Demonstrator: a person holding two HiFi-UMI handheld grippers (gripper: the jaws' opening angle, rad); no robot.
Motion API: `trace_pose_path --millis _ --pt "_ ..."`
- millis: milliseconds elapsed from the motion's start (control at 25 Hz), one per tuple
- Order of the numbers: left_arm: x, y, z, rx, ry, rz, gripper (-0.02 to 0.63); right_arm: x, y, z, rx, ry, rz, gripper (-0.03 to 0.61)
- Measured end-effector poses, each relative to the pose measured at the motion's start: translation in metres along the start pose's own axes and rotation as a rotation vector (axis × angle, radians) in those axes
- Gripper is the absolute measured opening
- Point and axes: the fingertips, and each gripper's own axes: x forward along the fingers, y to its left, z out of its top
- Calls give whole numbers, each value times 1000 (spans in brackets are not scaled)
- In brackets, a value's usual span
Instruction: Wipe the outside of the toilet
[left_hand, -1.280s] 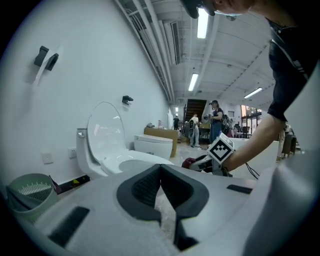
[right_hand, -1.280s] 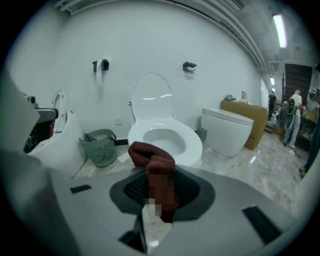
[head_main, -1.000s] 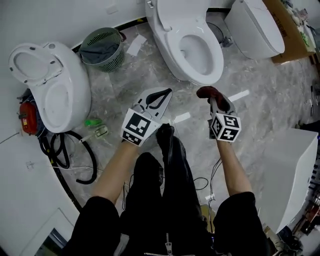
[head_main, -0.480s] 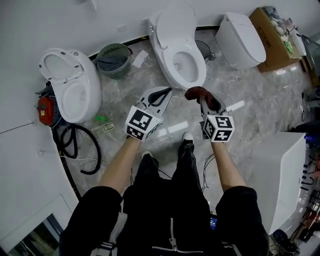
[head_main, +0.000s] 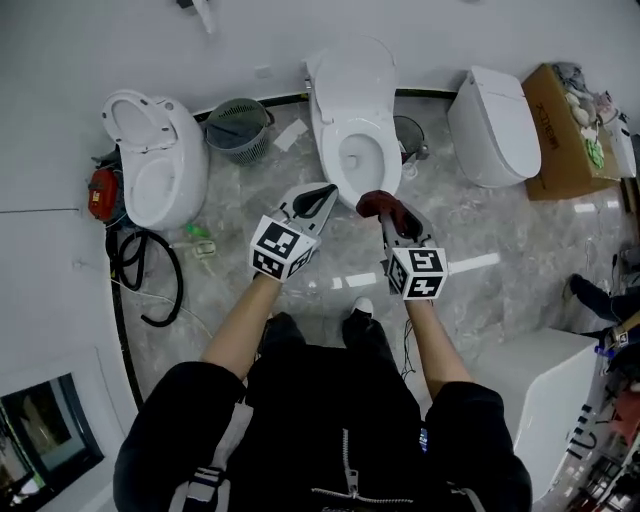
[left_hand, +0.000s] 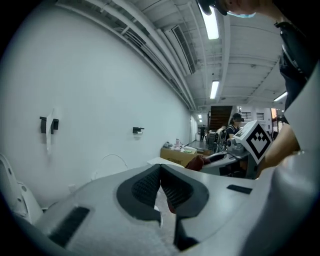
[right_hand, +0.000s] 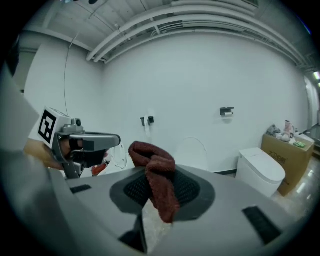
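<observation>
A white toilet (head_main: 352, 110) with its lid up stands against the far wall, straight ahead of both grippers. My right gripper (head_main: 386, 218) is shut on a dark red cloth (head_main: 378, 204), held in the air short of the bowl's front rim. In the right gripper view the cloth (right_hand: 159, 192) hangs bunched between the jaws, with the raised lid (right_hand: 194, 152) behind it. My left gripper (head_main: 324, 192) is shut with nothing in it, level with the right one. In the left gripper view its pads (left_hand: 148, 186) meet at the tip.
A second open toilet (head_main: 158, 175) stands at the left, with a red canister (head_main: 102, 190) and black hose (head_main: 140, 285) beside it. A green basket (head_main: 238, 128) sits between the toilets. At the right are a closed toilet (head_main: 492, 125), a cardboard box (head_main: 562, 135) and a white cabinet (head_main: 545, 400).
The head view has risen and pulled back, so more of the room shows. Both grippers stay side by side before the middle toilet, the cloth still in the right one.
</observation>
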Motion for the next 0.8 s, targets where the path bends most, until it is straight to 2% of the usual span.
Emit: trace_pose_path --millis 120,320,800 --pt "23 -18 17 -19 -17 65 0 -9 -32 10 -13 13 57 97" --pt "42 -47 39 -4 -35 136 0 -20 -69 30 -47 0 134 96" --pt "28 -59 63 26 -68 215 0 -42 -76 59 -39 -84 173 94"
